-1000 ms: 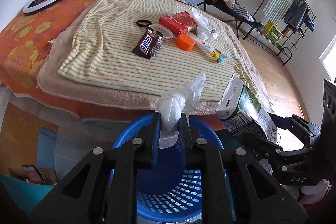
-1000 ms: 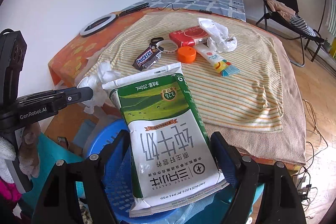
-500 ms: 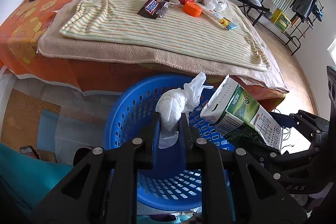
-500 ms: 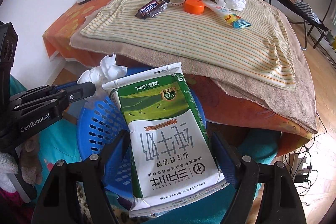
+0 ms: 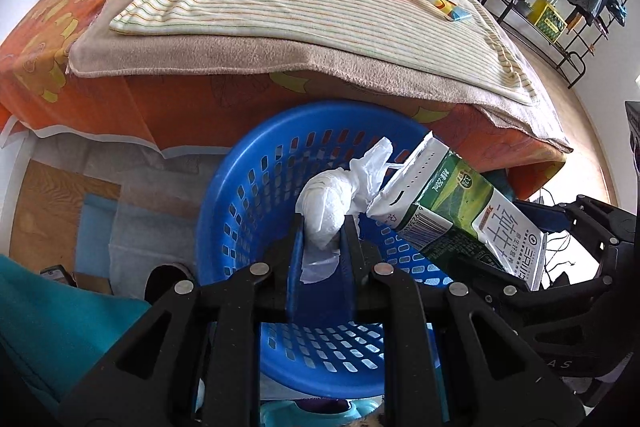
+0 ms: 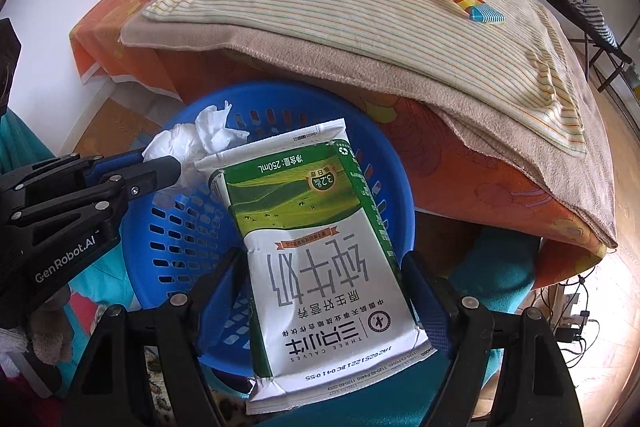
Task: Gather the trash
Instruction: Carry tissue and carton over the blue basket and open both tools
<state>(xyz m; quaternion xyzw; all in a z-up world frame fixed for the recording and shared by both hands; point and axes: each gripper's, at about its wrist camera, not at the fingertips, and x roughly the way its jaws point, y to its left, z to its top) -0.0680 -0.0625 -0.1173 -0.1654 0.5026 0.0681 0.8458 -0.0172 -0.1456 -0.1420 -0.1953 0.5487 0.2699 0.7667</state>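
The milk carton (image 6: 320,251) is clamped across its width in the wide-set fingers of the right gripper (image 6: 324,291), long axis along them, top tilted down over the blue basket (image 6: 168,227). The left gripper (image 5: 322,243) pinches a crumpled tissue (image 5: 326,207), fingers nearly closed. A second ago both were level with the bed (image 5: 320,27); now they hang lower, over the basket.

Left wrist view: close above blue basket (image 5: 224,187), facing steeply down toward far bed (image 5: 168,107)
Right wrist view: same, from the right
Shared: basket, bed
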